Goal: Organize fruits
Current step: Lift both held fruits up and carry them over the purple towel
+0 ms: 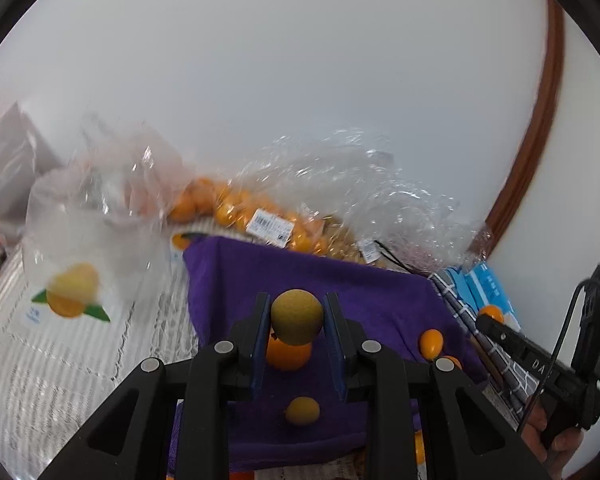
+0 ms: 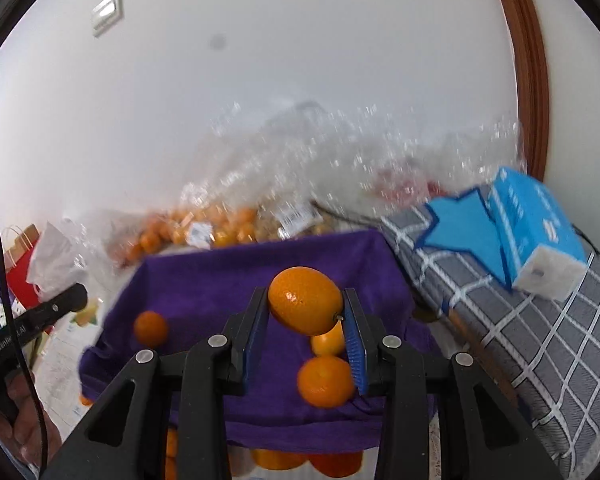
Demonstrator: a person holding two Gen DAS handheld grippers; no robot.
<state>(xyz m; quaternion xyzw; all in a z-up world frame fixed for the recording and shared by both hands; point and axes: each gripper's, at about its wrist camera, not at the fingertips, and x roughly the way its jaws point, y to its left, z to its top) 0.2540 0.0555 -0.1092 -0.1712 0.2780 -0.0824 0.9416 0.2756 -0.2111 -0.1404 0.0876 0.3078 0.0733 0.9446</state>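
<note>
Fruit is gripped in both tools: the left gripper (image 1: 297, 316) clamps one round, dull yellow-green fruit (image 1: 297, 317) between its blue ribbed pads (image 1: 261, 344), and the right gripper (image 2: 306, 308) pinches one glossy oval orange kumquat (image 2: 305, 300) by its ends, both held above a fuzzy purple cloth (image 1: 340, 280). In the left view four loose fruits lie on that cloth: one orange (image 1: 288, 354) just under the held fruit, one small yellowish one (image 1: 302, 411) nearer the camera, and two small orange ones (image 1: 431, 343) toward the right edge. The right view shows three on the cloth: one small round one (image 2: 151, 328) to the left and two (image 2: 326, 381) beneath the right pad. Behind lie crinkled clear plastic bags (image 1: 284, 216) heaped with orange fruit, too blurred to count. One blue tissue pack (image 2: 536, 232) rests on a grey checked fabric (image 2: 520, 320).
</note>
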